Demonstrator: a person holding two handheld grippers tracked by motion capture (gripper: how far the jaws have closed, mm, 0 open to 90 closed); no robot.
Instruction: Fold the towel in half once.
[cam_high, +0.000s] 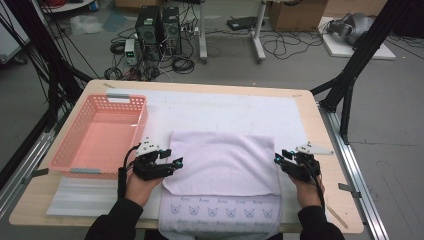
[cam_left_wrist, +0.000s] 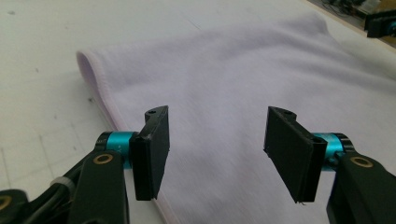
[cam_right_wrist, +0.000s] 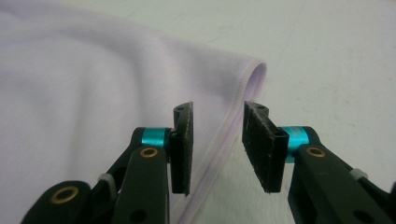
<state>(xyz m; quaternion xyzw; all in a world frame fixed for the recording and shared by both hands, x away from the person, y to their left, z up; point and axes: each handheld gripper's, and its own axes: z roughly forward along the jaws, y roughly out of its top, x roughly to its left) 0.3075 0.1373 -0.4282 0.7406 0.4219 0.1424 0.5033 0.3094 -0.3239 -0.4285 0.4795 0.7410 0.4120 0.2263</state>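
A pale lilac towel (cam_high: 225, 160) lies folded on the table, its lower layer showing a row of printed cat faces at the near edge. My left gripper (cam_high: 175, 158) hovers at the towel's left edge, jaws open. In the left gripper view the towel (cam_left_wrist: 233, 70) spreads under and between the open jaws of the left gripper (cam_left_wrist: 218, 114), its folded hem running past the left jaw. My right gripper (cam_high: 281, 156) is at the towel's right edge. In the right gripper view the towel's (cam_right_wrist: 93, 84) hemmed edge runs below the gap of the open right gripper (cam_right_wrist: 218, 108).
A pink plastic basket (cam_high: 65, 145) stands at the left of the table, close to my left hand. A white mat (cam_high: 225, 107) covers the wooden tabletop (cam_high: 330, 200) beneath the towel. The other gripper (cam_left_wrist: 380, 23) appears far off at the top right of the left gripper view.
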